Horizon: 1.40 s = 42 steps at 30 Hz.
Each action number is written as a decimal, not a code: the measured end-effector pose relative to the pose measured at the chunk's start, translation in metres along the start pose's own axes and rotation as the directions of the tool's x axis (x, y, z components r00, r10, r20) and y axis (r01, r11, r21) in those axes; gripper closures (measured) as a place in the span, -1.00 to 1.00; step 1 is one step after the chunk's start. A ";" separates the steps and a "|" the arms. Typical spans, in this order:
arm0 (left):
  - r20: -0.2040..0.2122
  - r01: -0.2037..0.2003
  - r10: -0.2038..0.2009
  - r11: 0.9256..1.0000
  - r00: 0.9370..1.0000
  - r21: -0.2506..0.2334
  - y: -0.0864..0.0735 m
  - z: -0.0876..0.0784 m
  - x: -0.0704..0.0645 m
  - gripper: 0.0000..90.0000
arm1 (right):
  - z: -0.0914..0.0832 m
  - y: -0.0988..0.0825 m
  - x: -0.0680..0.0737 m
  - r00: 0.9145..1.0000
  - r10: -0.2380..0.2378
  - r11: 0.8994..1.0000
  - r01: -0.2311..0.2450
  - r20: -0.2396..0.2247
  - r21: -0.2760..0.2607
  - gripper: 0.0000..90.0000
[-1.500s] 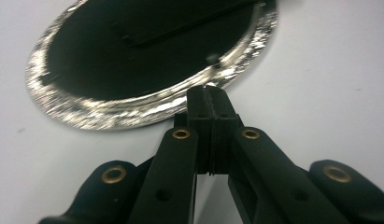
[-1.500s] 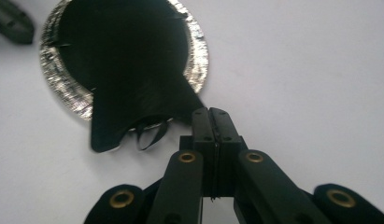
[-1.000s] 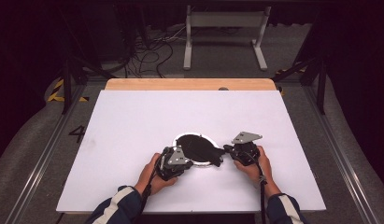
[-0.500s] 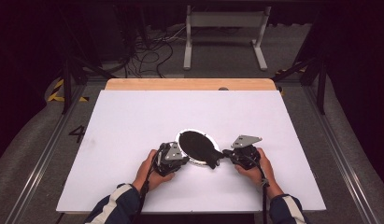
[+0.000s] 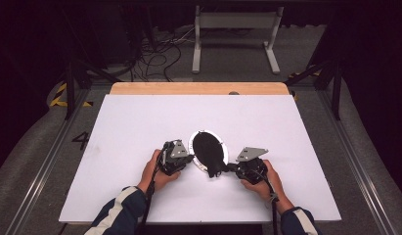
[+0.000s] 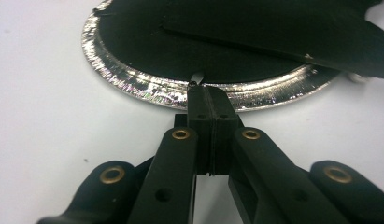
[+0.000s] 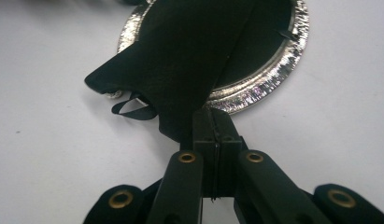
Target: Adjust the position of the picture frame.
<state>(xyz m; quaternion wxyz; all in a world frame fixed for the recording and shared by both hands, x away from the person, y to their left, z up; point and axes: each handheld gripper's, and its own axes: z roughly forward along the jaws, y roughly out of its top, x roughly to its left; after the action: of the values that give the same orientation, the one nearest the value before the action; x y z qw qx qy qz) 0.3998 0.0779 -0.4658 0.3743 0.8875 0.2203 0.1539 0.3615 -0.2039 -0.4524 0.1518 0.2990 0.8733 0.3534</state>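
1. Jaws of the left gripper (image 5: pixel 190 159) are closed flat together. In the left gripper view their tips (image 6: pixel 209 93) meet the near edge of the silver rim (image 6: pixel 133 81), with a small black tab (image 6: pixel 197 77) at them. Whether that tab is pinched cannot be told.
2. Jaws of the right gripper (image 5: pixel 233 167) are closed on a corner of the black cloth (image 5: pixel 208 152). In the right gripper view the cloth (image 7: pixel 189 56) runs from the tips (image 7: pixel 213 116) up across the disc.
3. The round disc (image 5: pixel 192 145) lies on the white table (image 5: pixel 140 117), near the front edge and about midway between left and right. It sits between the 2 grippers. The cloth covers most of its face and hangs off the near right rim (image 7: pixel 273 70), where a thin ribbon loop (image 7: pixel 133 109) trails on the table.
4. Change over the last second: the disc's dark oval, which lay wide across the table, now stands slanted, with its long axis running from far left to near right. The left gripper sits slightly farther left and farther away, and the right gripper slightly nearer. Both pairs of jaws stay closed throughout.
5. Reading: the 2 hands appear to be turning the disc and cloth together while pulling on opposite sides. The cloth is probably being drawn along the disc and is not yet free of it.
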 end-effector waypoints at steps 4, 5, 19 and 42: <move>-0.003 0.007 -0.007 1.000 1.000 0.003 -0.001 -0.001 0.002 1.00 | 0.001 0.001 0.007 1.000 -0.010 1.000 0.010 -0.005 0.001 1.00; 0.015 0.018 -0.018 1.000 1.000 0.006 -0.002 -0.003 0.002 1.00 | 0.002 0.002 0.009 1.000 -0.015 1.000 0.015 -0.003 0.002 1.00; 0.150 -0.004 0.004 1.000 0.989 0.004 0.001 -0.008 -0.009 0.96 | 0.003 0.000 0.010 0.998 0.000 1.000 0.000 -0.055 -0.002 1.00; 0.057 0.012 -0.011 1.000 0.998 -0.008 -0.001 -0.005 0.002 0.98 | 0.009 0.006 0.030 0.997 -0.038 0.999 0.038 -0.065 -0.002 1.00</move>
<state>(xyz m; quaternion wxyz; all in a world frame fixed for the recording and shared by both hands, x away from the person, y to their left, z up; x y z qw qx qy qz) 0.3985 0.0827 -0.4632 0.3850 0.8886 0.2141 0.1275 0.3451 -0.1767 -0.4560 0.1302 0.2706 0.8831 0.3605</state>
